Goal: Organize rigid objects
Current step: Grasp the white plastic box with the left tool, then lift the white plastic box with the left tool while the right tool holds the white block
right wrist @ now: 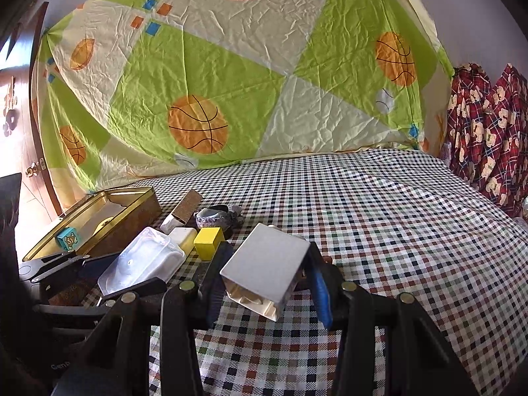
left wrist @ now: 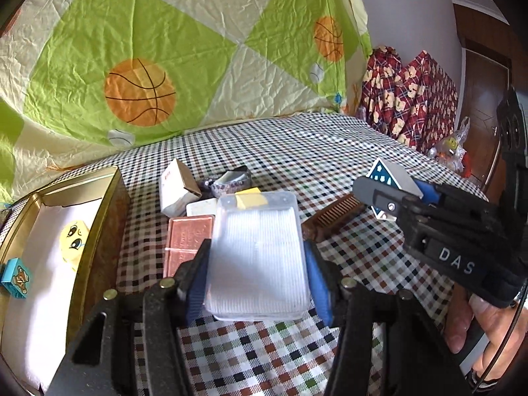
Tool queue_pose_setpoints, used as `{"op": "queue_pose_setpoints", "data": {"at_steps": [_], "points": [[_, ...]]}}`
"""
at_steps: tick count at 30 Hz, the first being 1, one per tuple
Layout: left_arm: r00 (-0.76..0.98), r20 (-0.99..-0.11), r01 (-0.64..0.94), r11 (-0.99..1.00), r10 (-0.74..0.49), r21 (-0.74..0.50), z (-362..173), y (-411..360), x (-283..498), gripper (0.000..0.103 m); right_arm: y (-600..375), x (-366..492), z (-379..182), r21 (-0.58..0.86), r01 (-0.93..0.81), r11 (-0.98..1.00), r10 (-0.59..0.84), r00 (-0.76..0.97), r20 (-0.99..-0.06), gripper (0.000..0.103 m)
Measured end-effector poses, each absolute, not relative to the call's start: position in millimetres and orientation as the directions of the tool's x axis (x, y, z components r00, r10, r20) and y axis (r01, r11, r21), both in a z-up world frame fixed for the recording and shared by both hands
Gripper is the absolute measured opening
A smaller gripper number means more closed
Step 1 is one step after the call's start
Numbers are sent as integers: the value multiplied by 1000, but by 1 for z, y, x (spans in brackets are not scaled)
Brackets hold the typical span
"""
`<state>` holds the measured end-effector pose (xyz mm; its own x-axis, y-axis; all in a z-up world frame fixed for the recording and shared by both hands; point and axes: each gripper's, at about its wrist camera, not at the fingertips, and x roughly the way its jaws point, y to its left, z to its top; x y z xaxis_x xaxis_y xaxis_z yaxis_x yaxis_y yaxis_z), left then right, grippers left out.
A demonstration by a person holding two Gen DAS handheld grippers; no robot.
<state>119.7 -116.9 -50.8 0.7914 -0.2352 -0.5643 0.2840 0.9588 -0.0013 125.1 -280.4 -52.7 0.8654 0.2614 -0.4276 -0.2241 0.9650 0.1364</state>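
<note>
My left gripper (left wrist: 257, 277) is shut on a clear plastic box (left wrist: 257, 254) of white sticks, held above the checked cloth; the box also shows in the right wrist view (right wrist: 142, 260). My right gripper (right wrist: 267, 277) is shut on a small grey carton (right wrist: 267, 264), tilted and lifted; in the left wrist view the carton (left wrist: 392, 178) shows a blue starred face in the right gripper (left wrist: 382, 194). A gold tin (left wrist: 109, 204) at the left holds a yellow face block (left wrist: 74, 241) and a blue bear block (left wrist: 16, 279). The tin (right wrist: 132, 211) also shows in the right wrist view.
On the cloth lie a white carton (left wrist: 175, 188), a copper-coloured box (left wrist: 184, 241), a brown comb (left wrist: 333, 217), a white bar (left wrist: 201, 208), a yellow block (right wrist: 208, 242) and a beaded object (right wrist: 214, 217). A quilt (right wrist: 231, 82) hangs behind.
</note>
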Motion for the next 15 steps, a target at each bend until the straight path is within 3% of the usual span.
{"op": "queue_pose_setpoints", "data": {"at_steps": [15], "points": [[872, -446, 220, 975, -202, -11, -42, -104, 102, 53, -277, 112, -50, 110, -265, 958, 287, 891, -351, 47]]}}
